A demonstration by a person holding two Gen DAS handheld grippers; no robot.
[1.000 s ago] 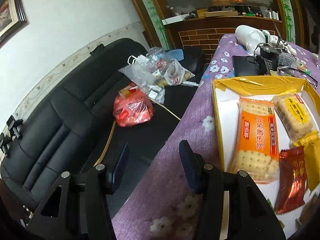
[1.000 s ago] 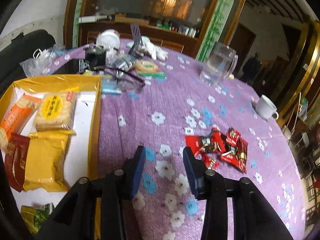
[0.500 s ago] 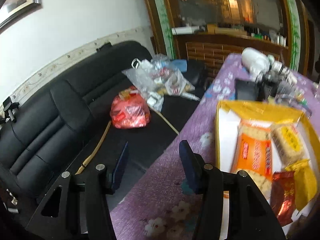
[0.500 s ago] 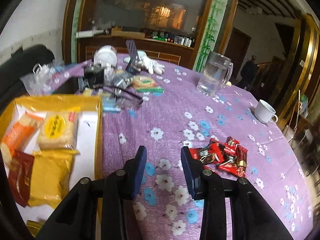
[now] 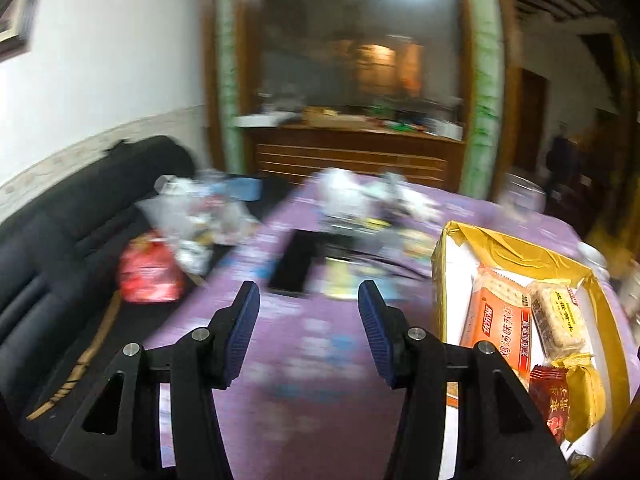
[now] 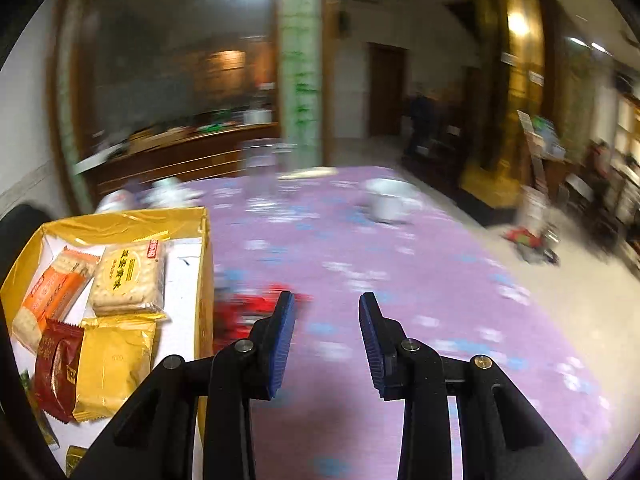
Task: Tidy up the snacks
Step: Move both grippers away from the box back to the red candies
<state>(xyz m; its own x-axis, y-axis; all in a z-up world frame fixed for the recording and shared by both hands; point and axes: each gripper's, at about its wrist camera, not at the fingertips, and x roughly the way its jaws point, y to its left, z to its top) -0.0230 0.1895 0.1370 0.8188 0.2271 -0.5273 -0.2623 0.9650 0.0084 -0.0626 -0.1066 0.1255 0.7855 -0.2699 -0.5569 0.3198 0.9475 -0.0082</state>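
Observation:
An open yellow box (image 5: 444,264) stands on the purple flowered tablecloth. It holds an orange cracker pack (image 5: 496,328), a yellow-label biscuit pack (image 5: 558,316), a dark red packet (image 5: 554,404) and a gold packet (image 5: 584,396). My left gripper (image 5: 308,312) hangs open and empty above the cloth, left of the box. In the right wrist view the same box (image 6: 204,264) is at the left. A blurred heap of red candy wrappers (image 6: 248,312) lies beside it on the cloth, just left of my right gripper (image 6: 326,320). That gripper is narrowly open with nothing between its pads.
A black phone (image 5: 296,264) and blurred clutter lie at the table's far side. A black sofa (image 5: 60,240) with a red bag (image 5: 150,276) and clear bags is on the left. A white cup (image 6: 388,200) and a glass mug (image 6: 260,160) stand far off.
Both grippers have risen and swung right, and both views are now motion-blurred. The left one came from the sofa side to over the table. The red candies now lie left of the right gripper.

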